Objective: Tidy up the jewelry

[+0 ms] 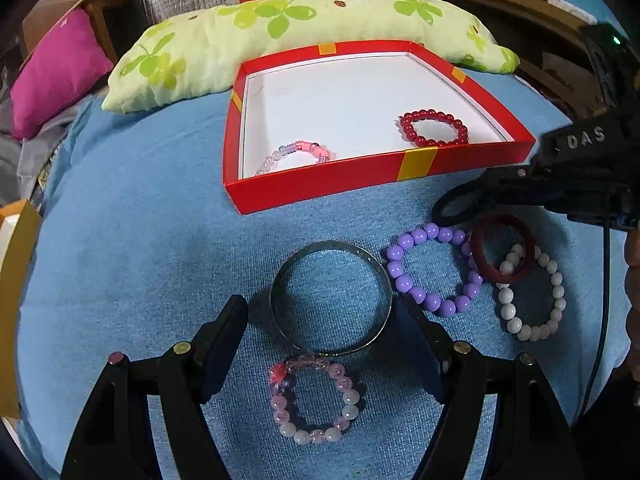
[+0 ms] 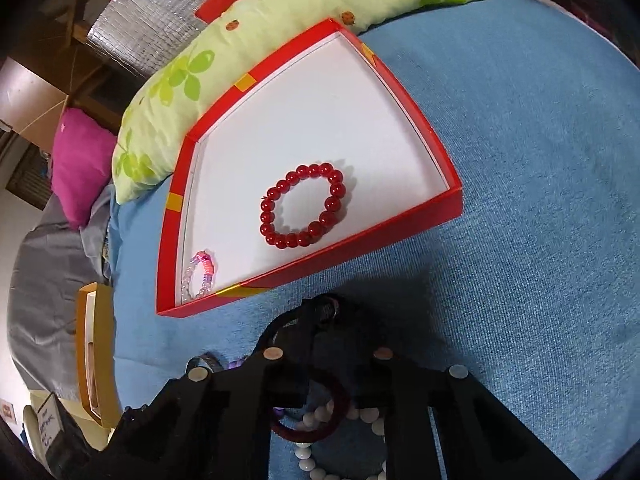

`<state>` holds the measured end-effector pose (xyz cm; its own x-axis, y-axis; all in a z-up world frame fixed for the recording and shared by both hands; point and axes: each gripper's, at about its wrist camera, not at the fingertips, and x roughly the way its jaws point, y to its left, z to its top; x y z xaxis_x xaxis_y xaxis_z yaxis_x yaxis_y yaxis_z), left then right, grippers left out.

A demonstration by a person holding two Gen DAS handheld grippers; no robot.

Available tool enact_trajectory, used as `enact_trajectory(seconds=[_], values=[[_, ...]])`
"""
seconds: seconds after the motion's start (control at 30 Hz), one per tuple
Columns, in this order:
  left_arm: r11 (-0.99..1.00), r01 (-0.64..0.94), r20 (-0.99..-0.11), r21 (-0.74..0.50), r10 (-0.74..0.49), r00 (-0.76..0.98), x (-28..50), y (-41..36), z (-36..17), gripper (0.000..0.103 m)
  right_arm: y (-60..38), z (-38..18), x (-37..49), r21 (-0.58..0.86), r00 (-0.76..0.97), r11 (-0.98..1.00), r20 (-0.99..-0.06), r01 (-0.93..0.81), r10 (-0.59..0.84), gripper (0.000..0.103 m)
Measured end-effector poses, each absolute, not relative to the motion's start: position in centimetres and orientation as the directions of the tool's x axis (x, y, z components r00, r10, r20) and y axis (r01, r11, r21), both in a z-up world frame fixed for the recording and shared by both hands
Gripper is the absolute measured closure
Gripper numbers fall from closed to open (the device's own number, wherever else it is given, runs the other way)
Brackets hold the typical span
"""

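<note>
My left gripper [image 1: 320, 303] stands open just above the blue cloth, its fingers either side of a metal bangle [image 1: 280, 276]. A pink-and-white bead bracelet [image 1: 348, 404] lies nearer the camera. To the right lie a purple bead bracelet [image 1: 434, 236], a dark red ring [image 1: 480, 258] and a white bead bracelet [image 1: 556, 292], overlapping. My right gripper [image 1: 516, 178] [image 2: 326, 308] hovers over them, shut on a black band [image 1: 452, 208] [image 2: 276, 326]. The red box [image 1: 320, 188] [image 2: 360, 246] holds a red bead bracelet [image 1: 434, 114] [image 2: 276, 192] and a pink bracelet [image 1: 304, 148] [image 2: 202, 264].
A green leaf-print pillow [image 1: 280, 36] [image 2: 240, 60] lies against the box's far side, with a magenta cushion [image 1: 56, 72] to its left. A yellow box [image 1: 16, 280] [image 2: 104, 360] sits at the cloth's left edge. Blue cloth [image 2: 540, 200] stretches right of the red box.
</note>
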<state>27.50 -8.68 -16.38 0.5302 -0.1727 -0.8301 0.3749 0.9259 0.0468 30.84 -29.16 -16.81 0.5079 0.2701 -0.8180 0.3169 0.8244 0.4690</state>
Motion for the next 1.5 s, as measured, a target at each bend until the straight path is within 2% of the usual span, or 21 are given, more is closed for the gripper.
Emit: enact_trajectory(seconds=[0.37, 0.57, 0.67, 0.73, 0.8, 0.87, 1.23, 1.27, 1.3, 1.33, 1.4, 1.5], values=[[0.926, 0.374, -0.818, 0.052, -0.175, 0.548, 27.2, -9.1, -16.8, 0.028, -31.0, -15.3, 29.3, 0.490, 0.561, 0.816, -0.786, 0.308, 0.261, 0.094], [0.924, 0.379, -0.815, 0.054, -0.178, 0.551, 27.1, -9.2, -16.9, 0.031, -31.6, -15.4, 29.1, 0.535, 0.555, 0.785, -0.773, 0.312, 0.307, 0.094], [0.919, 0.393, -0.815, 0.043, -0.195, 0.546, 27.1, -9.2, -16.8, 0.039, -31.7, -15.8, 29.2, 0.576, 0.540, 0.752, -0.764, 0.322, 0.353, 0.091], [0.918, 0.394, -0.814, 0.043, -0.196, 0.547, 27.0, -9.2, -16.7, 0.039, -31.8, -16.3, 29.3, 0.599, 0.523, 0.729, -0.760, 0.333, 0.385, 0.089], [0.920, 0.390, -0.811, 0.039, -0.199, 0.550, 27.1, -8.9, -16.6, 0.040, -31.9, -16.6, 29.3, 0.620, 0.517, 0.706, -0.751, 0.341, 0.410, 0.076], [0.923, 0.384, -0.805, 0.036, -0.201, 0.558, 27.2, -8.5, -16.3, 0.040, -32.0, -16.9, 29.4, 0.641, 0.517, 0.686, -0.739, 0.344, 0.432, 0.070], [0.940, 0.341, -0.790, 0.018, -0.196, 0.581, 27.5, -6.0, -15.3, 0.040, -30.0, -17.6, 30.7, 0.591, 0.507, 0.728, -0.772, 0.348, 0.384, 0.069], [0.941, 0.338, -0.790, 0.019, -0.194, 0.582, 27.5, -5.9, -15.2, 0.040, -29.9, -17.6, 30.8, 0.577, 0.508, 0.740, -0.778, 0.346, 0.370, 0.072], [0.942, 0.334, -0.790, 0.016, -0.193, 0.582, 27.5, -5.8, -15.2, 0.040, -29.8, -17.5, 30.8, 0.564, 0.508, 0.750, -0.784, 0.344, 0.357, 0.083], [0.943, 0.331, -0.789, 0.015, -0.192, 0.584, 27.5, -5.6, -15.1, 0.040, -29.4, -17.3, 30.9, 0.524, 0.508, 0.782, -0.801, 0.338, 0.317, 0.087], [0.946, 0.324, -0.785, 0.017, -0.188, 0.590, 27.5, -5.5, -15.0, 0.040, -29.0, -17.1, 30.9, 0.484, 0.510, 0.813, -0.813, 0.324, 0.281, 0.094], [0.951, 0.308, -0.782, 0.012, -0.183, 0.595, 27.7, -5.3, -14.7, 0.040, -28.7, -16.4, 30.6, 0.446, 0.533, 0.845, -0.811, 0.294, 0.243, 0.096]])
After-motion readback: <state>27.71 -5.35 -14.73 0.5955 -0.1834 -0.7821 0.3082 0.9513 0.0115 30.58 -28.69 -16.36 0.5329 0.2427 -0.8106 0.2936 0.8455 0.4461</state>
